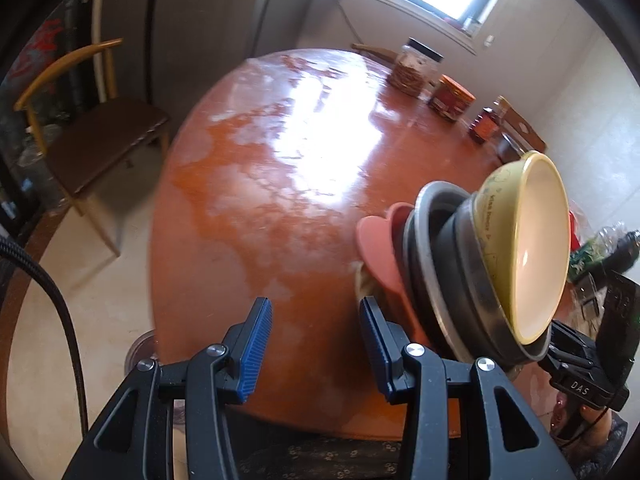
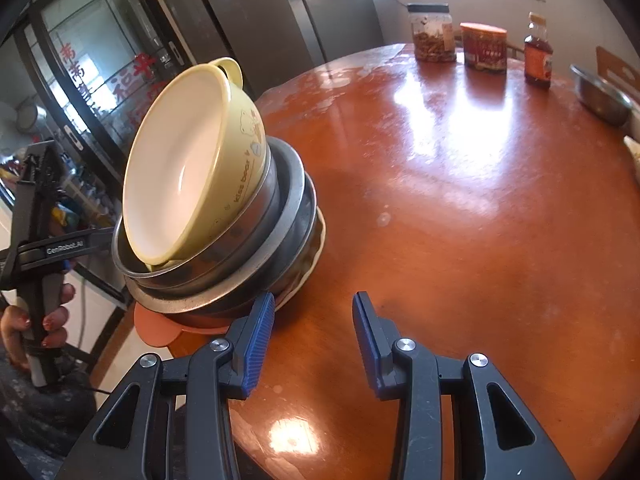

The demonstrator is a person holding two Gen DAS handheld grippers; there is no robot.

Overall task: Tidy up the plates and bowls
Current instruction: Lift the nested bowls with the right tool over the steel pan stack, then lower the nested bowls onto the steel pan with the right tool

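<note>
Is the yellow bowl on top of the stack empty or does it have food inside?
Empty. The yellow bowl shows a clean, bare cream inside in both views. It sits in the metal bowls.

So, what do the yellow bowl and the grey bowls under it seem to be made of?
Yellow bowl: probably plastic or melamine, since it looks smooth, opaque and softly glossy, with a printed bear; ceramic is possible. Grey bowls: likely stainless steel, with a dull metallic sheen and thin rolled rims.
</note>
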